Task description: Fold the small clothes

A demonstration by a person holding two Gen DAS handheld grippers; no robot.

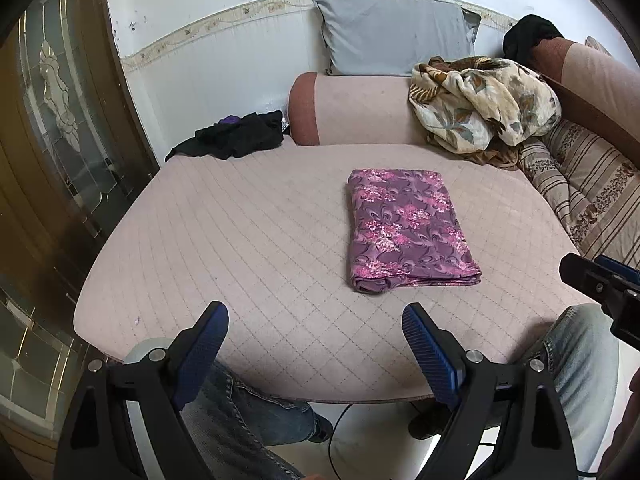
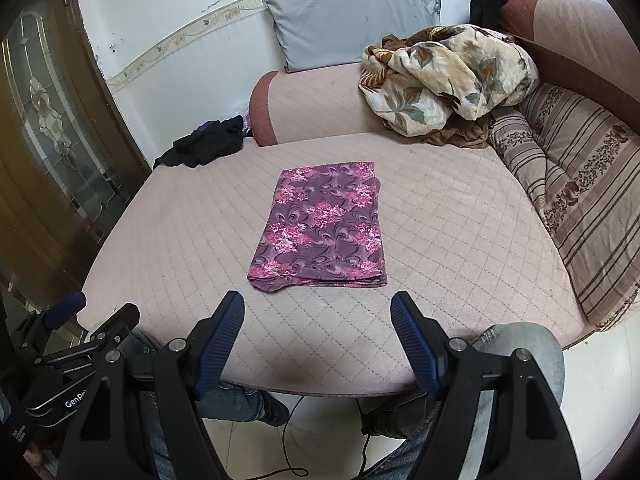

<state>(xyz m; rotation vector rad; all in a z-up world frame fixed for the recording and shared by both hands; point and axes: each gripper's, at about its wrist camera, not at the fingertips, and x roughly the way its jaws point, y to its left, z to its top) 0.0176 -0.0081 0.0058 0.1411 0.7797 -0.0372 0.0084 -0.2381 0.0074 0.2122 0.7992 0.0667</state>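
A purple cloth with pink flowers [image 1: 406, 230] lies folded into a flat rectangle on the pink quilted seat [image 1: 248, 248]; it also shows in the right wrist view [image 2: 322, 228]. My left gripper [image 1: 316, 320] is open and empty, held over the seat's near edge, short of the cloth and to its left. My right gripper [image 2: 318, 308] is open and empty, just in front of the cloth's near folded edge. The right gripper shows at the left view's right edge [image 1: 600, 284]; the left gripper shows at the right view's lower left [image 2: 88, 340].
A black garment [image 1: 236, 138] lies crumpled at the seat's far left corner. A cream floral blanket [image 1: 480, 104] is heaped at the back right. A grey pillow [image 1: 396, 34] leans on the wall. Striped cushions [image 1: 592, 188] line the right side. The person's jeans-clad knees [image 2: 516, 344] are below the seat edge.
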